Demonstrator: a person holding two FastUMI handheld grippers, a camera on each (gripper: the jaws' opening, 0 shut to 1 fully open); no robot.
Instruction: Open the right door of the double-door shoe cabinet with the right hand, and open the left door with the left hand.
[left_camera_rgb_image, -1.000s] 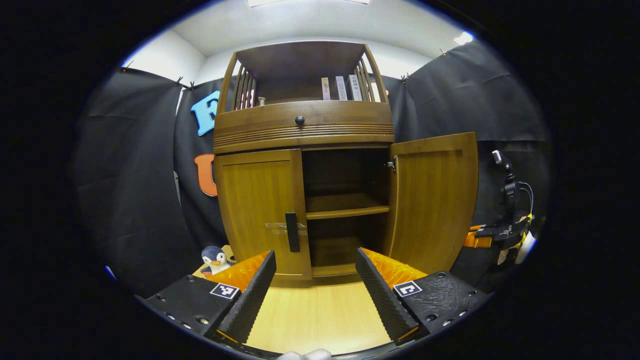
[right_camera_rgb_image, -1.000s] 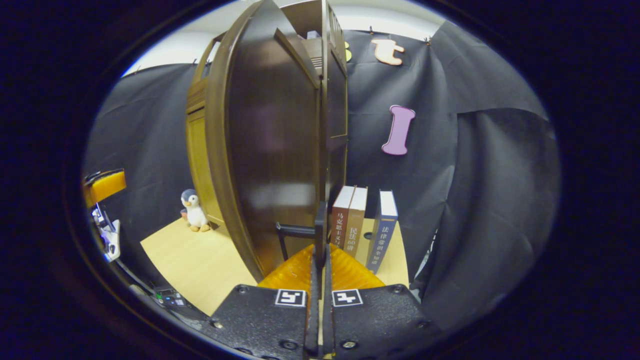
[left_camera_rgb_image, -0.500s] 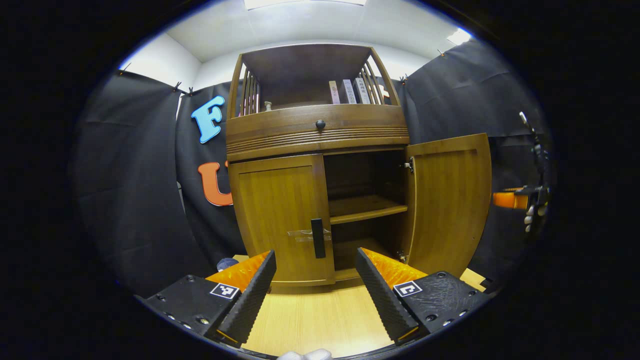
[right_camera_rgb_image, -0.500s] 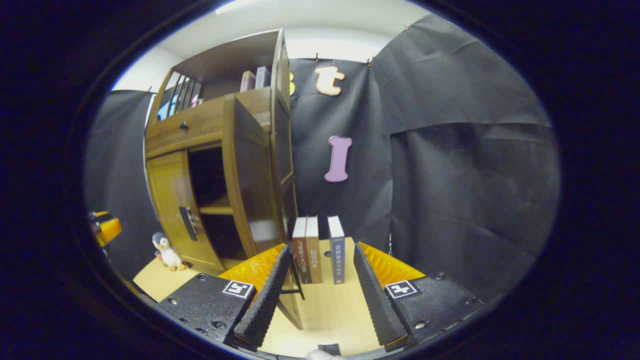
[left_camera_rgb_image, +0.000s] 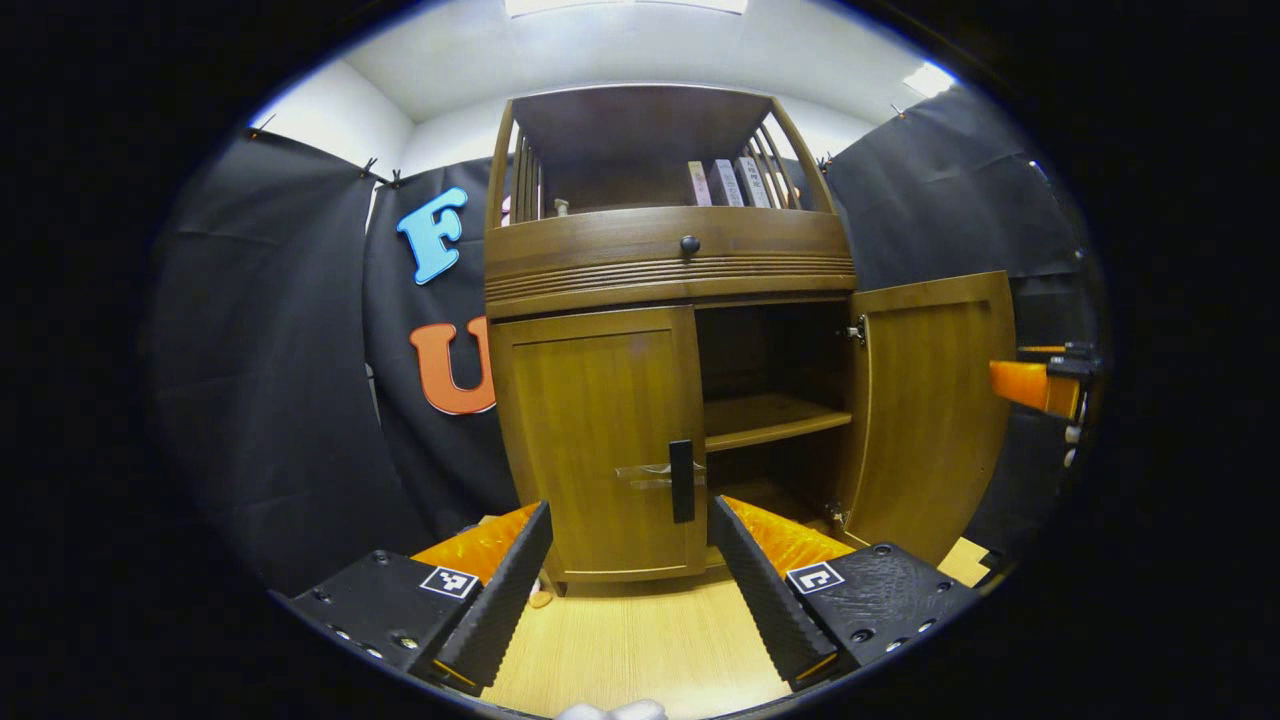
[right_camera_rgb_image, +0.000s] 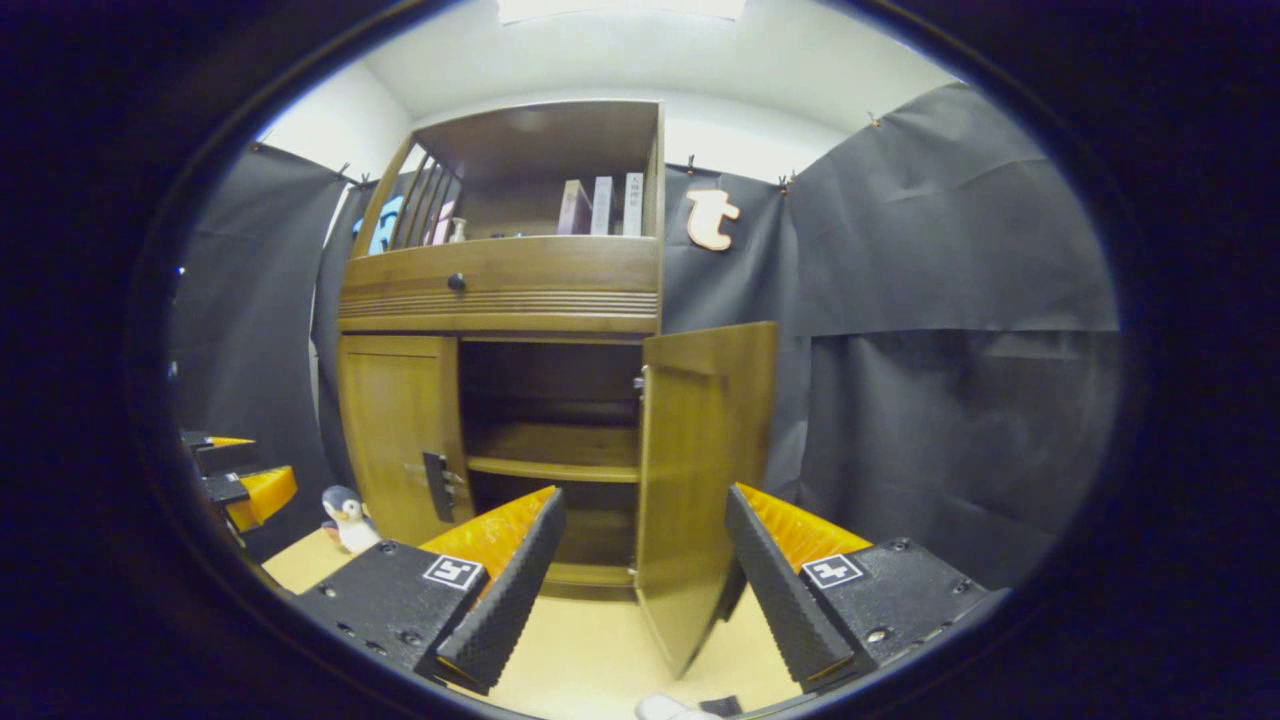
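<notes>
So, left gripper view: left gripper (left_camera_rgb_image: 630, 570) at 6 o'clock, fingers apart and empty, lined up on the handle (left_camera_rgb_image: 682, 480) of the closed left door (left_camera_rgb_image: 600, 440), presumably to grasp it next. Right door (left_camera_rgb_image: 935, 400) stands open at 3 o'clock.

Right gripper view: right gripper (right_camera_rgb_image: 645, 565) spread, holding nothing, clear of the open right door (right_camera_rgb_image: 700, 470); its half looks done. A toy penguin (right_camera_rgb_image: 345, 503) sits at 8 o'clock.
</notes>
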